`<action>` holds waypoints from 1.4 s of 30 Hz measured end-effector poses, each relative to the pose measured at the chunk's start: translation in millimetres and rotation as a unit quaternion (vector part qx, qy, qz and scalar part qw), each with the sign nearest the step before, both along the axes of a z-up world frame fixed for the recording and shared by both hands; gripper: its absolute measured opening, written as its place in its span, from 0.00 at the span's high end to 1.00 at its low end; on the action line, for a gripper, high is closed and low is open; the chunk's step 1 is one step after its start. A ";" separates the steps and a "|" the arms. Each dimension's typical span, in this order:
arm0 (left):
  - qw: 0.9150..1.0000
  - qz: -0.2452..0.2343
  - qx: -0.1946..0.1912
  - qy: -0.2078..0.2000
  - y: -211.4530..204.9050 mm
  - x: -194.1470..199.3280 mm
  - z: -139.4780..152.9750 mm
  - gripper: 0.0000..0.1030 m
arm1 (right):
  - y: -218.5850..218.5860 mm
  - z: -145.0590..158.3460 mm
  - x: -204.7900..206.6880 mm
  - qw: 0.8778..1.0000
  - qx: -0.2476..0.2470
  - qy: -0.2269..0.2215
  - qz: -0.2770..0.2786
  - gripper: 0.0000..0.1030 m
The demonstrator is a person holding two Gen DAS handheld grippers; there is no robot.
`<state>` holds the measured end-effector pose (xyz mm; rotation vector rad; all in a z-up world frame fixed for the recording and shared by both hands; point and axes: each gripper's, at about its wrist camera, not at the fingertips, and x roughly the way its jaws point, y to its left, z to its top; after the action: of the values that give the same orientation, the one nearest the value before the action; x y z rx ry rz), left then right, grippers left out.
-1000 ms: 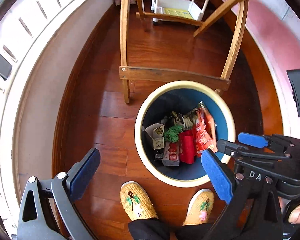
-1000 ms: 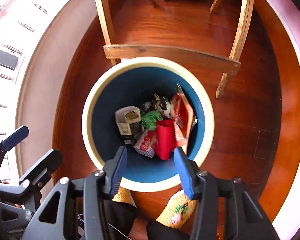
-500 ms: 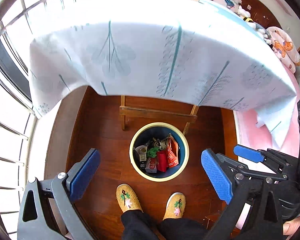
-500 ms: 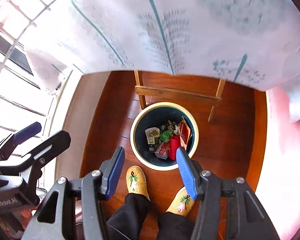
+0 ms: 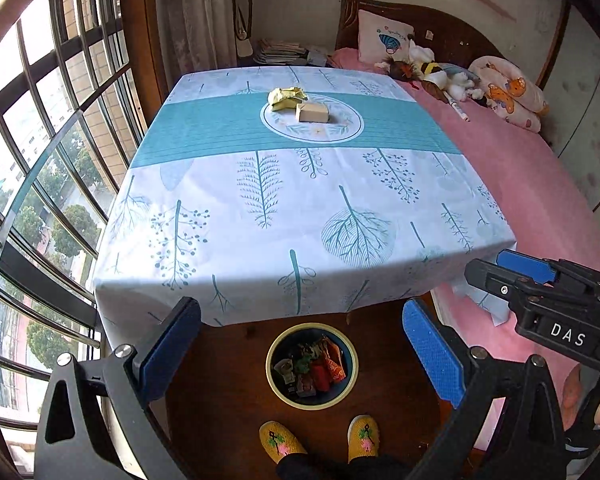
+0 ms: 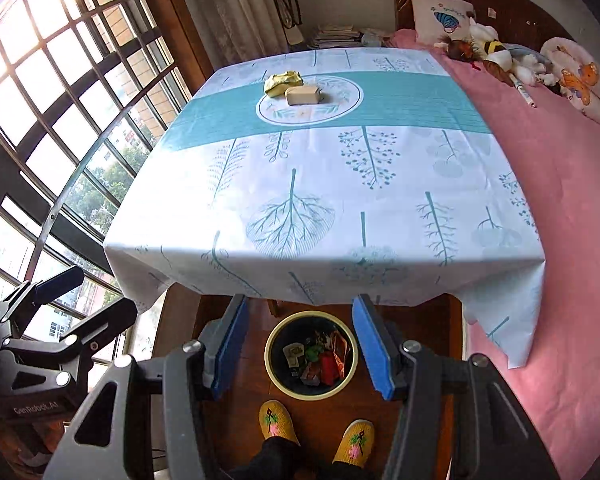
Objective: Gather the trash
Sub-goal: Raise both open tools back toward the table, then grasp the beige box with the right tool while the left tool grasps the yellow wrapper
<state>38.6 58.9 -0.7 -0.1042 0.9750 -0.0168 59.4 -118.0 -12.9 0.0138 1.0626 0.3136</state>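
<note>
- On the floor under the near table edge: trash bin (image 5: 277, 384) (image 6: 274, 376), cream rim, dark blue inside, holds wrappers, a red packet and small cartons.
- Person's yellow slippers (image 5: 281, 441) (image 6: 278, 422) stand on the wood floor just in front of the bin.
- Table (image 5: 260, 184) (image 6: 400, 200) has a white and teal leaf-print cloth hanging over its edges.
- On the teal band, at the round motif on the far half: crumpled yellow wrapper (image 5: 285, 97) (image 6: 282, 82) and a beige box (image 5: 313, 112) (image 6: 303, 95), touching or nearly so. Well apart from both grippers.
- Left gripper (image 5: 300, 354): jaws wide apart, nothing between the blue pads. It is above table height, angled down at the bin.
- Right gripper (image 6: 298, 346): jaws partly apart, nothing between the pads; bin visible through the gap.
- Right gripper also shows at the right edge of the left wrist view (image 5: 496, 270), a thumb behind it.
- Pink bed (image 5: 540, 200) (image 6: 572, 200) right of the table, soft toys by the headboard. Barred window on the left.
</note>
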 end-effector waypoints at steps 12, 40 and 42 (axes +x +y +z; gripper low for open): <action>0.998 -0.022 0.035 -0.047 38.3 64.7 53.1 0.03 | 8.9 44.7 68.2 0.997 0.025 -0.048 -0.058 0.47; 0.969 0.224 0.015 0.102 73.2 301.4 -43.7 0.03 | 70.1 -96.8 357.3 0.987 0.083 0.067 0.119 0.38; 0.967 0.233 0.018 0.106 74.8 302.7 -46.0 0.03 | 79.3 -99.8 357.9 0.987 0.080 0.060 0.126 0.38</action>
<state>341.3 133.7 -46.7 -0.3053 1.1447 0.4519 417.3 -38.7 -112.7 0.0434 1.1574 0.6326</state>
